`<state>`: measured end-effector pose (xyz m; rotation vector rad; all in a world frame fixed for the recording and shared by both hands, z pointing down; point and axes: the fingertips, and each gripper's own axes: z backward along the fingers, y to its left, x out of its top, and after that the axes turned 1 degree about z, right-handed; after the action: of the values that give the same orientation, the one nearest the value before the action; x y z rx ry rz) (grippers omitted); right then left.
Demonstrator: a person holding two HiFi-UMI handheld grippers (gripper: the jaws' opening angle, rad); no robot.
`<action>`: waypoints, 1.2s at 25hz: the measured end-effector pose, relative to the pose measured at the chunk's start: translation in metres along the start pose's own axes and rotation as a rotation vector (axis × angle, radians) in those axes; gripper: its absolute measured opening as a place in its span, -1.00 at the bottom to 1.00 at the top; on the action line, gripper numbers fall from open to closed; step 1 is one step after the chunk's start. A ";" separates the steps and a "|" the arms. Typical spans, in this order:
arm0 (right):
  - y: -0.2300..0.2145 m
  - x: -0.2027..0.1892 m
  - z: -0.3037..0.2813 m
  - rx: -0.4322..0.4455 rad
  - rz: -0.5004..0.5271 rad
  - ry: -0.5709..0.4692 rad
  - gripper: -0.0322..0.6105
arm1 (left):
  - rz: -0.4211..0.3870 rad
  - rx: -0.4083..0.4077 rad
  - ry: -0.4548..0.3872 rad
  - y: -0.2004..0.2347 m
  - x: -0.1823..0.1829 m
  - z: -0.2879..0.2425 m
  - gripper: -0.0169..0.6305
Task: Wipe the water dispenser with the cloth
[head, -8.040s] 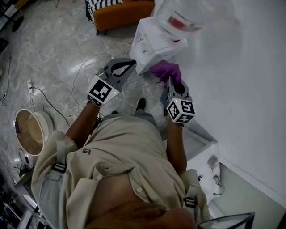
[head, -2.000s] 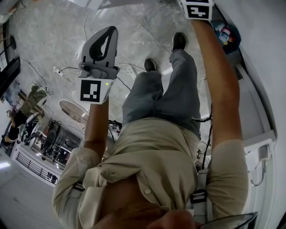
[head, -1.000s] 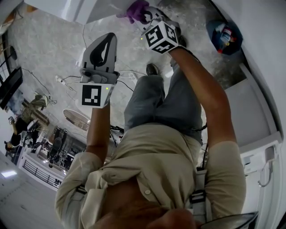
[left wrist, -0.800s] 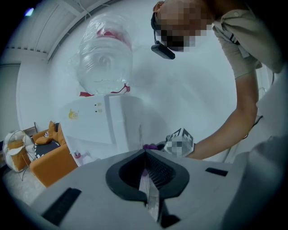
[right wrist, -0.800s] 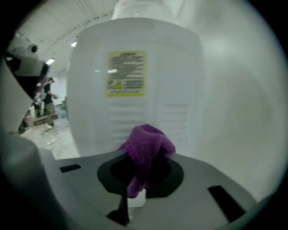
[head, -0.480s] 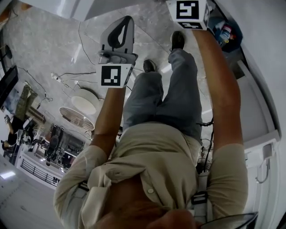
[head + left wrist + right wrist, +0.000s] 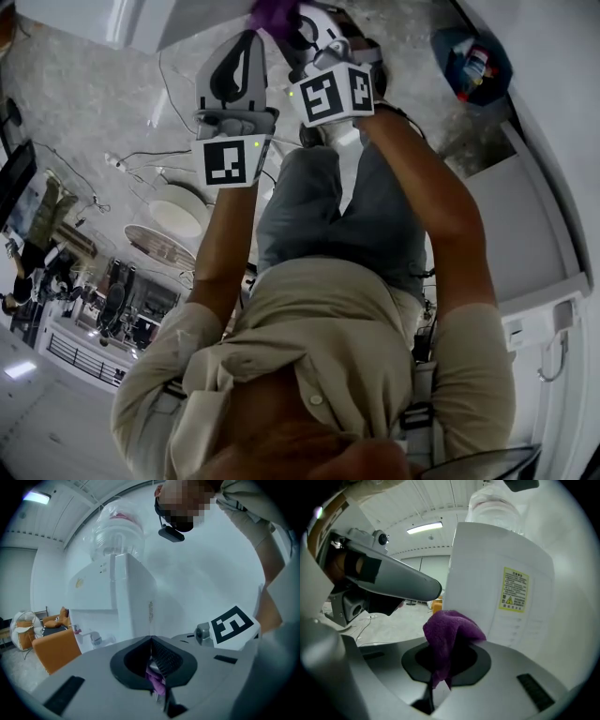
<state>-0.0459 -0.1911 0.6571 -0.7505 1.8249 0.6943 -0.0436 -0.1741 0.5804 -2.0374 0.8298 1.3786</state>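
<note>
No word or number can be read: the dispenser (image 7: 487, 564) carries a yellow label (image 7: 515, 590) high on its side, holding several lines of print too small to make out and, in its lower part, a black warning triangle (image 7: 509, 601) beside more tiny print.

The purple cloth (image 7: 451, 632) was bunched up in the right hand-held gripper (image 7: 447, 660), just beside the white water dispenser (image 7: 497, 573).

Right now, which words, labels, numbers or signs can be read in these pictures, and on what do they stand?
Yellow label on the water dispenser: a warning triangle shows; the print is too small to read.
Marker cube: black square pattern only, no words.
</note>
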 end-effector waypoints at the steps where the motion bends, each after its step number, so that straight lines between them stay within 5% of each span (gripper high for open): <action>1: -0.002 -0.001 0.000 0.005 0.006 -0.001 -0.76 | -0.011 -0.006 0.005 -0.001 -0.002 0.000 -0.90; 4: -0.024 -0.010 -0.001 -0.018 0.022 0.000 -0.76 | -0.029 -0.016 -0.010 -0.001 -0.004 -0.002 -0.90; 11: -0.193 -0.024 0.011 -0.377 -0.060 -0.007 -0.76 | -0.073 -0.046 -0.052 -0.007 -0.016 -0.008 -0.90; 14: -0.220 -0.024 0.014 -0.424 -0.042 -0.033 -0.76 | -0.077 -0.050 -0.067 -0.008 -0.029 -0.011 -0.90; 19: -0.177 -0.056 -0.004 -0.356 -0.048 -0.016 -0.77 | -0.077 -0.055 -0.087 -0.005 -0.054 -0.012 -0.90; 25: -0.039 -0.085 -0.026 -0.092 -0.051 0.004 -0.77 | -0.073 -0.034 -0.095 -0.002 -0.078 -0.010 -0.90; 30: 0.013 -0.093 -0.031 0.058 0.028 -0.007 -0.77 | -0.093 -0.036 -0.123 -0.005 -0.080 -0.012 -0.90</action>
<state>-0.0455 -0.1890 0.7557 -0.6853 1.8440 0.6585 -0.0553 -0.1643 0.6598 -1.9699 0.6536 1.4601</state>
